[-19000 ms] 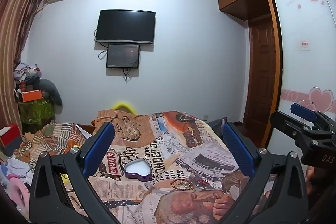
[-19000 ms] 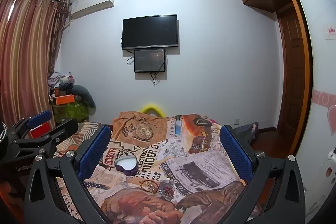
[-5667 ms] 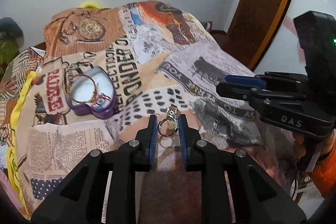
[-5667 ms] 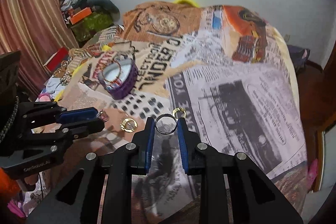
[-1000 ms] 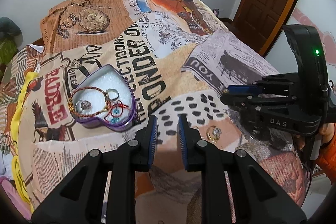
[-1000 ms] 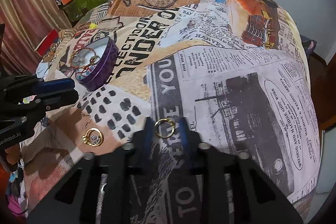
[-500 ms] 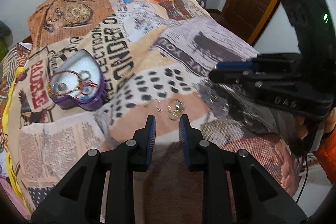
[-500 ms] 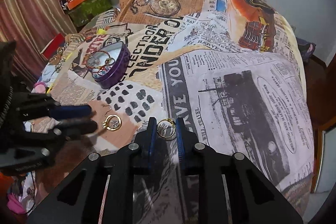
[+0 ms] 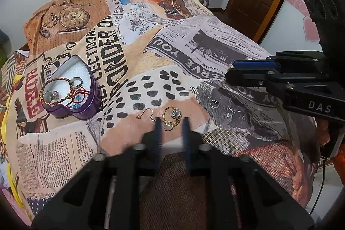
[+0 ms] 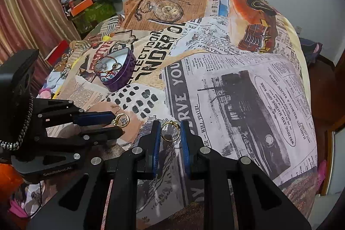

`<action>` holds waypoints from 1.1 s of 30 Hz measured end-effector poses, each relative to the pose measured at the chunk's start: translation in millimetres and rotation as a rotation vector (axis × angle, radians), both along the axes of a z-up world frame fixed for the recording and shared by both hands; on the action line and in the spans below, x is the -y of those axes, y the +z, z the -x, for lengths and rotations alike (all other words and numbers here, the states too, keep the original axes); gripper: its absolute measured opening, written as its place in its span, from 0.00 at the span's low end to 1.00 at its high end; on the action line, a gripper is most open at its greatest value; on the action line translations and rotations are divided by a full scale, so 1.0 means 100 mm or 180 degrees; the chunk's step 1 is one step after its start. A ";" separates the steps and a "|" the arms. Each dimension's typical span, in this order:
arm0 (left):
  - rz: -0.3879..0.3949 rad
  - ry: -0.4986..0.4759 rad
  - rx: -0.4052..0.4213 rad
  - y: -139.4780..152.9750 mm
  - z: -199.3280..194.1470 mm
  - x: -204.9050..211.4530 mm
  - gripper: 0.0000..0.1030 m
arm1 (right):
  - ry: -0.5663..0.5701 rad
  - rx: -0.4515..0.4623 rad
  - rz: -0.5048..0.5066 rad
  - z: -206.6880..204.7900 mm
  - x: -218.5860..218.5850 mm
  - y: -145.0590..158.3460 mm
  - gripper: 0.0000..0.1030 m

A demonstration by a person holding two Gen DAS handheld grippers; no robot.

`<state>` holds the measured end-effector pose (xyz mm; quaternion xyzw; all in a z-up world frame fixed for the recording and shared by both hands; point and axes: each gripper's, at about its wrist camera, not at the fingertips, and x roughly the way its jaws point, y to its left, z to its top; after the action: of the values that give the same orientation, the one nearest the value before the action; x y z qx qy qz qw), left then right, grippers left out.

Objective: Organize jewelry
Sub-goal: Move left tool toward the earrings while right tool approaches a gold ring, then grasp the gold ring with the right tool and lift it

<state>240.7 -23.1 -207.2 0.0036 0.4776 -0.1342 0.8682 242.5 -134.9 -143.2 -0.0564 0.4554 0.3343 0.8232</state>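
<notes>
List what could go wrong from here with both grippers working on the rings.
1. The left gripper is closing around the stone ring on soft bedding; the ring may tip or slide out instead of being caught.
2. The loose earring hook beside it could get snagged.
3. The right gripper pinches the thin gold ring by its edges; it might pop free before reaching the heart-shaped tin.
</notes>
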 end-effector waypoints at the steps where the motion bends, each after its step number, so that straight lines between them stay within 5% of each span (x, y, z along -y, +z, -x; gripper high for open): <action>1: 0.0001 0.0007 0.0008 0.00 0.01 -0.01 0.07 | 0.0002 -0.0001 -0.0006 0.00 0.00 0.00 0.16; 17: 0.0044 0.0065 0.0298 0.29 0.14 -0.03 0.07 | 0.0029 0.0092 -0.0068 0.09 -0.04 0.16 0.16; 33: 0.0082 0.0458 0.0576 0.59 0.14 -0.62 0.07 | 0.0211 0.0309 -0.0211 0.12 -0.49 0.50 0.16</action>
<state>227.0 39.2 -148.4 -0.0297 0.3945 -0.0768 0.9152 230.1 -85.6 -93.2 -0.0604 0.4015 0.3731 0.8342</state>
